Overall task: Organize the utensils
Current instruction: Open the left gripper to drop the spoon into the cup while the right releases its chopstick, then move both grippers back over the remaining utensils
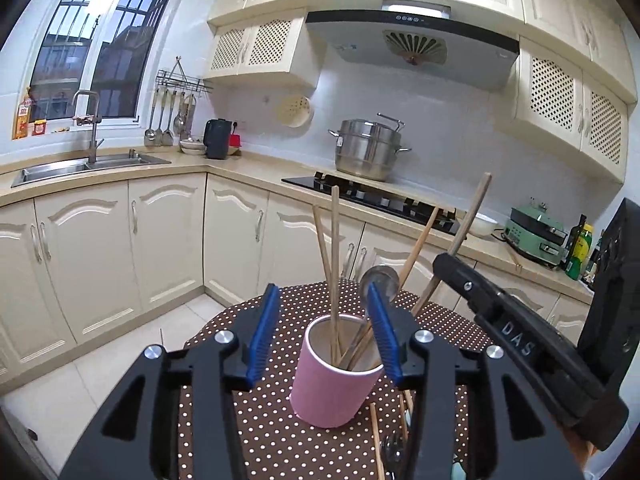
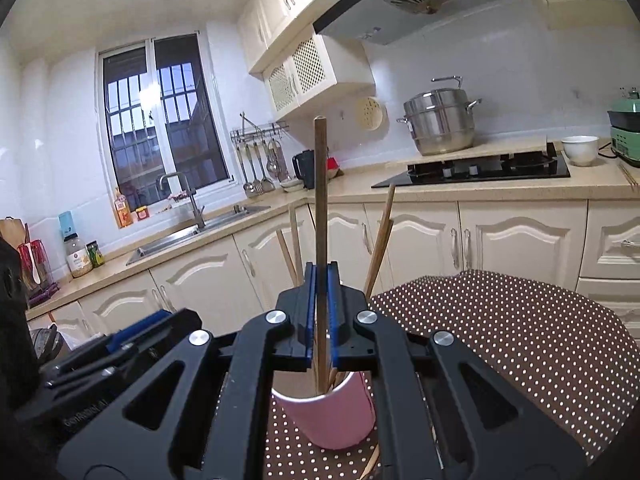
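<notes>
A pink cup (image 1: 334,380) stands on the polka-dot table (image 1: 260,420). It holds several wooden chopsticks (image 1: 334,248) and a metal spoon (image 1: 380,278). My left gripper (image 1: 324,336) is open, its blue fingers on either side of the cup's far rim, not touching it. My right gripper (image 2: 321,280) is shut on a dark wooden chopstick (image 2: 320,184), held upright with its lower end inside the pink cup (image 2: 332,412). The right gripper also shows in the left wrist view (image 1: 448,264), gripping that chopstick (image 1: 472,216). More chopsticks (image 1: 376,440) and a spoon lie on the table beside the cup.
Cream cabinets (image 1: 160,240) and a countertop run behind the table. A sink (image 1: 80,166) is at the left, a gas hob (image 1: 372,196) with a steel steamer pot (image 1: 368,152) is at the back. A green appliance (image 1: 536,236) and bottles stand at the right.
</notes>
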A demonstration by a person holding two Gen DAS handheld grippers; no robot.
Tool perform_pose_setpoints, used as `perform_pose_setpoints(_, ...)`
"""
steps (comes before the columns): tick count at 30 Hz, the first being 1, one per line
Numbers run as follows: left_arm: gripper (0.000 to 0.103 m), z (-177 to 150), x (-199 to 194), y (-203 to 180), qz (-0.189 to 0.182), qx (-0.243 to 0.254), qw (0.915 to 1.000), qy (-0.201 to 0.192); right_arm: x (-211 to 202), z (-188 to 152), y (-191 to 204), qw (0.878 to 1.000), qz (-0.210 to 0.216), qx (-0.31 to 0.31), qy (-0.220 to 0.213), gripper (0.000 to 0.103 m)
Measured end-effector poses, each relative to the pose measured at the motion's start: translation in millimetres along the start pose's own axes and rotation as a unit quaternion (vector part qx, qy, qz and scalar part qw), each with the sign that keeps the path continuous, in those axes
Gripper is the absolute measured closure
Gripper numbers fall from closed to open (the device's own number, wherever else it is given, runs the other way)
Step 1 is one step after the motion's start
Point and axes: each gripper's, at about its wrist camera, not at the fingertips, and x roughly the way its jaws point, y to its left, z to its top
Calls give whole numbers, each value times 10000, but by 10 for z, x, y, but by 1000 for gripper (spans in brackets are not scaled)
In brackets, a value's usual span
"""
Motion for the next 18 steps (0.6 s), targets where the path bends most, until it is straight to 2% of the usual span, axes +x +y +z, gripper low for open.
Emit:
perform_pose_setpoints(5,56,2,-28,10,78,11,9999,102,5,-53,34,9998,-20,3,188,96)
perform_pose_setpoints(7,52,1,-53,11,113,26,9999,114,-25,-56,46,9998,-50,-9,182,93)
perform_pose_setpoints(8,52,1,-68,8,126,40,9998,123,-50,-55,50,9998,-64,-4,174,85)
perform_pose_setpoints(10,51,4,-99,-3,150,73,9998,136,-107,-51,57,9999,-74,16,126,57)
perform_pose_setpoints(14,48,-19,-177,-50,160,173,9995,203,-254,-30,55,9999,-85,-26,91,55)
perform_pose_setpoints(16,44,-38,-209,-80,127,231,9992,291,-355,-27,26,9999,-124,-62,102,47)
perform_pose_setpoints(18,44,-78,-219,-112,8,281,9985,472,-455,-34,-24,9997,-217,-106,88,46)
